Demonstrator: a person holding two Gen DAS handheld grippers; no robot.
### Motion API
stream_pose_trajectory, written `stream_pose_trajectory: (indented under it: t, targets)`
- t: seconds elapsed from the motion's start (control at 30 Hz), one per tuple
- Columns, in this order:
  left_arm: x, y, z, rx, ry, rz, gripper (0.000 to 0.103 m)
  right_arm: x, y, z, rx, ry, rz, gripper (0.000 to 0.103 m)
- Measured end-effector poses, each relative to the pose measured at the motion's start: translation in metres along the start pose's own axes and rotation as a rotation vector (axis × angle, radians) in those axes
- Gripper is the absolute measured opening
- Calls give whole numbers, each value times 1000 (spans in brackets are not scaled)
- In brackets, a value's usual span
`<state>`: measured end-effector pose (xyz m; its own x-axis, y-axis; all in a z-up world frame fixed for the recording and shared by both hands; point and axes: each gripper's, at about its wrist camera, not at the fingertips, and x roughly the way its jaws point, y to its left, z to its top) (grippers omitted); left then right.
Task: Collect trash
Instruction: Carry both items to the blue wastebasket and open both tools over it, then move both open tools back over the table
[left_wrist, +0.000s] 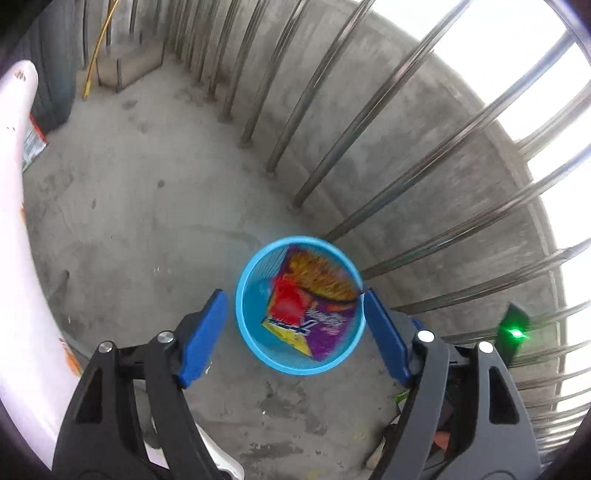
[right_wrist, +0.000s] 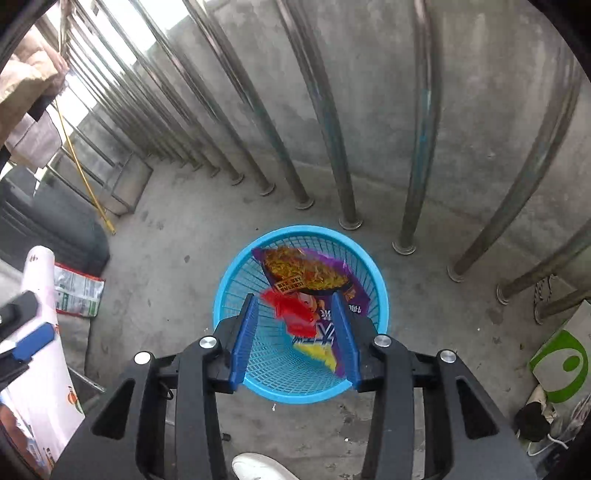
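Left gripper points steeply down, its blue fingers spread wide with nothing pressed between the pads. Right gripper tilts down too, its blue fingers parted about halfway and gripping nothing. In the right wrist view, the left gripper's blue finger shows at the left edge, well apart from the right one. A white shoe toe peeks in at the bottom.

outdoor balcony or terrace of a building, bare stained concrete floor, low concrete wall, row of steel railing bars open to bright daylight, shoes in the corner
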<state>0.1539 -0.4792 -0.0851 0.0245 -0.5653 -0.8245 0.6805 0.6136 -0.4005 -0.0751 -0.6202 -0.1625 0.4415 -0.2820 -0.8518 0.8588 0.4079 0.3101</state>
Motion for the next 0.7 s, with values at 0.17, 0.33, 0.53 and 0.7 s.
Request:
stream_pose_trajectory:
  t: [0.17,0.33,0.53,0.7]
  targets:
    - [-67,5,-9,6,-88,-74,76,-34,7,-16,-11,-53,2,45]
    - [-131,17,-28,24,-227,-83,83,-66,29,-21,-92,-106,-2,50]
    - [-197,31,-65,84,-274,-104,85,-115,79,-28,-252,-210,-22,78]
    - [-253,62,-92,98,-352,-11,91,-164,145,-42,-441,-343,-39,97]
